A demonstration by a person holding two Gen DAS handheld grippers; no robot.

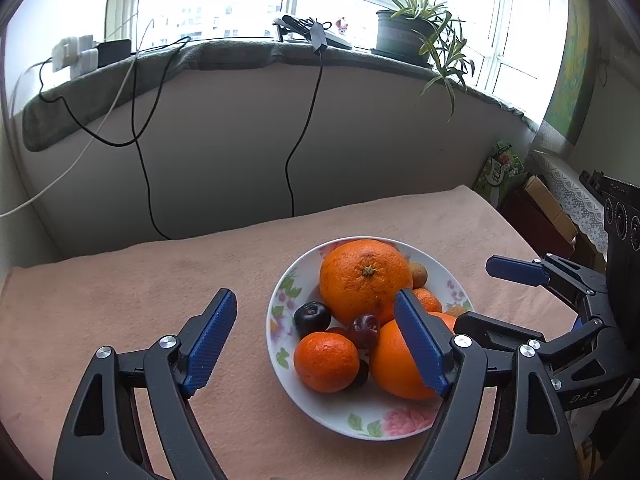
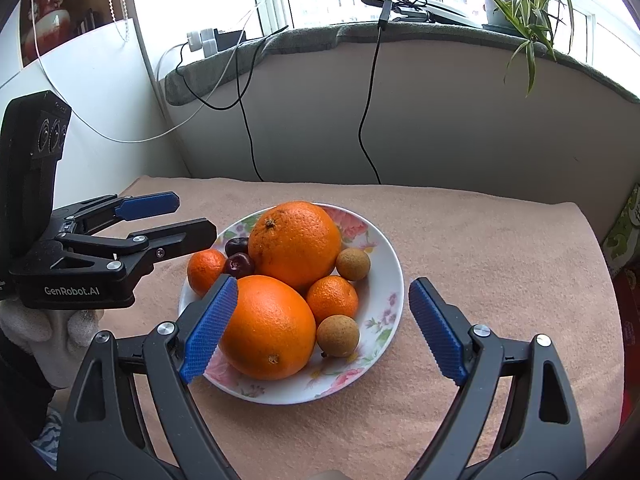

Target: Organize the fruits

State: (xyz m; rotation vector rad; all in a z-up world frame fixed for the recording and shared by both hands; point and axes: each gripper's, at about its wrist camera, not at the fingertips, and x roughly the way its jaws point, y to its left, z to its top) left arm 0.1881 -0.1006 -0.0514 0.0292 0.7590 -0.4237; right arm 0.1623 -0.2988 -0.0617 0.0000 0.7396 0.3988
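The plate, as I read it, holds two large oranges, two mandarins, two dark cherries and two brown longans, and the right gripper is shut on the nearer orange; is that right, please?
Almost. The right gripper is open and holds nothing; the right wrist view shows its blue pads apart, only beside the nearer orange. The plate's contents are as you listed.

A potted plant (image 1: 404, 32) and black cables (image 1: 304, 120) occupy the grey-covered windowsill (image 1: 240, 54).

A tabletop (image 2: 480, 240) covered with a peach-pink, towel-like cloth (image 1: 140, 300) stands against a pale wall under a windowsill. One thing lies directly on the cloth: a white plate with a floral rim (image 2: 384, 308), near the middle, and it is heaped with fruit.
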